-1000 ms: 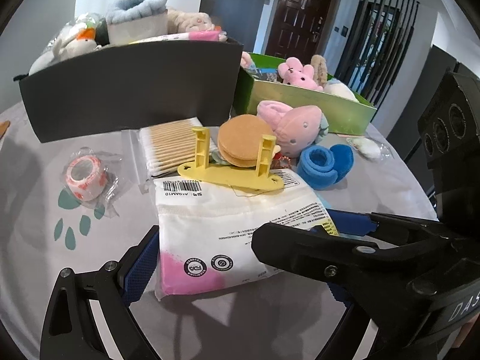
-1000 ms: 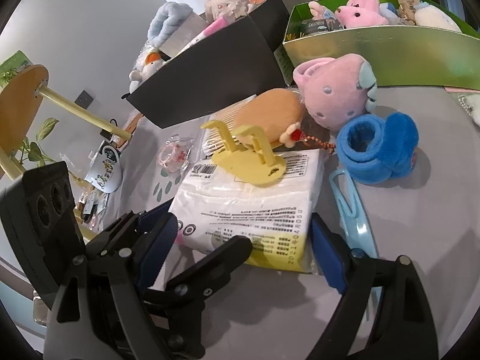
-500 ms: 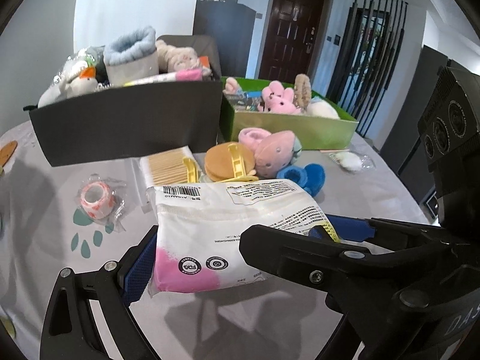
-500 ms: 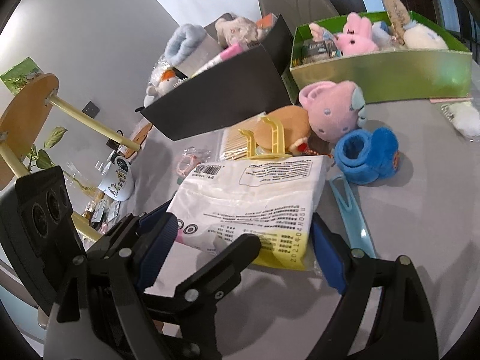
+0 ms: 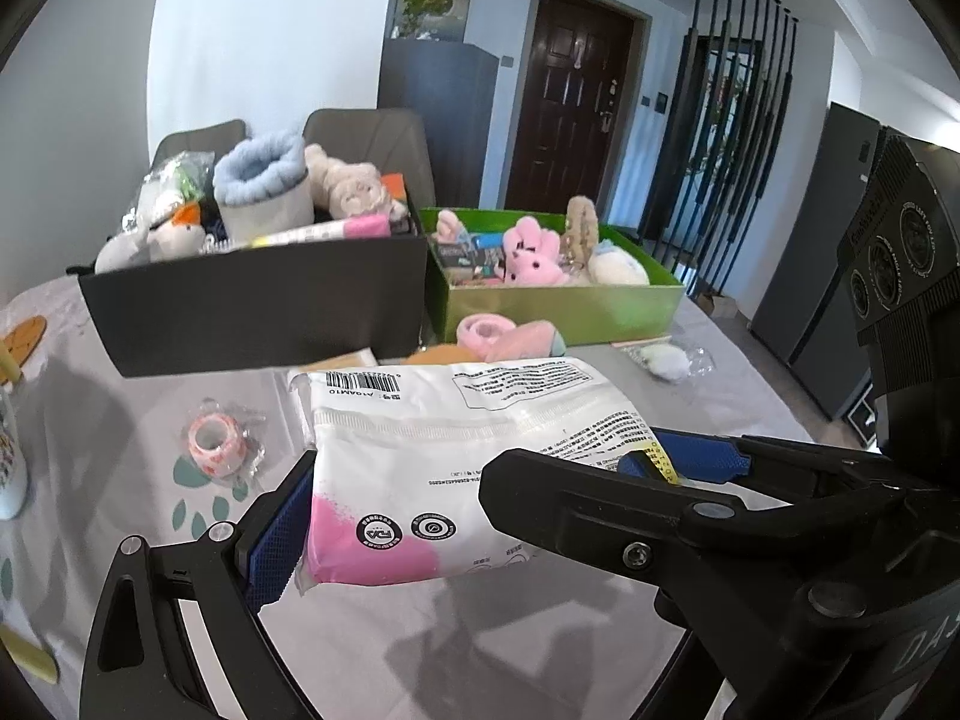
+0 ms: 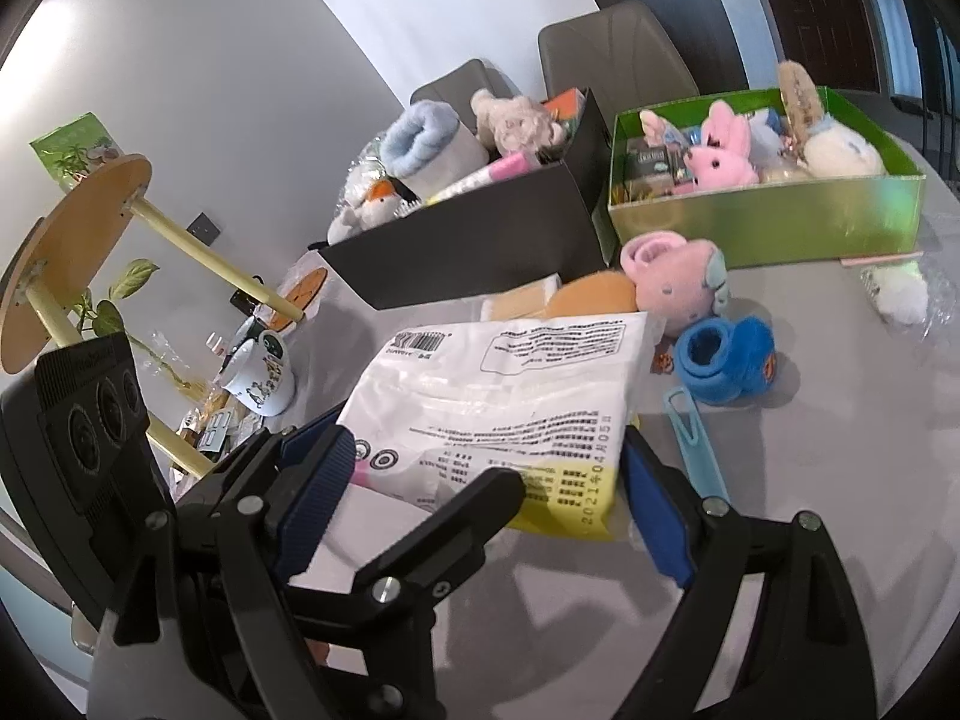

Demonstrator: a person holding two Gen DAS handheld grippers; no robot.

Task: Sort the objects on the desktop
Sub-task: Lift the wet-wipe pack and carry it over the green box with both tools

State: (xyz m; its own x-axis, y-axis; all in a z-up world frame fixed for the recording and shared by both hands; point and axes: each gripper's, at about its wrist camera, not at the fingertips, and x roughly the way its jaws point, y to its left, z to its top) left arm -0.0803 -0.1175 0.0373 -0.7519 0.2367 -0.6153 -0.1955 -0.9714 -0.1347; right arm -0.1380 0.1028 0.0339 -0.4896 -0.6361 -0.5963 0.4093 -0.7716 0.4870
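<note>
A white, pink and yellow soft pack [image 5: 456, 456] is held up above the table, seen also in the right wrist view [image 6: 510, 408]. My left gripper [image 5: 480, 492] is shut on its two sides. My right gripper [image 6: 480, 492] grips the same pack from its side, blue pads pressed on both edges. A black box [image 5: 252, 300] full of soft items and a green box [image 5: 564, 306] with plush toys stand behind the pack. A pink plush [image 6: 672, 288], an orange pad [image 6: 588, 300] and a blue roll [image 6: 726, 360] lie under and beyond it.
A wrapped tape roll [image 5: 216, 444] lies left on the grey cloth. A light blue clip [image 6: 696, 444] lies right of the pack. A bagged white puff [image 6: 900, 294] is at the far right. A mug [image 6: 264, 378] and a wooden stand [image 6: 78, 252] are at the left.
Both grippers have lifted the pack off the table and tilted it up. The yellow plastic piece that lay on it has slid off out of sight behind it.
</note>
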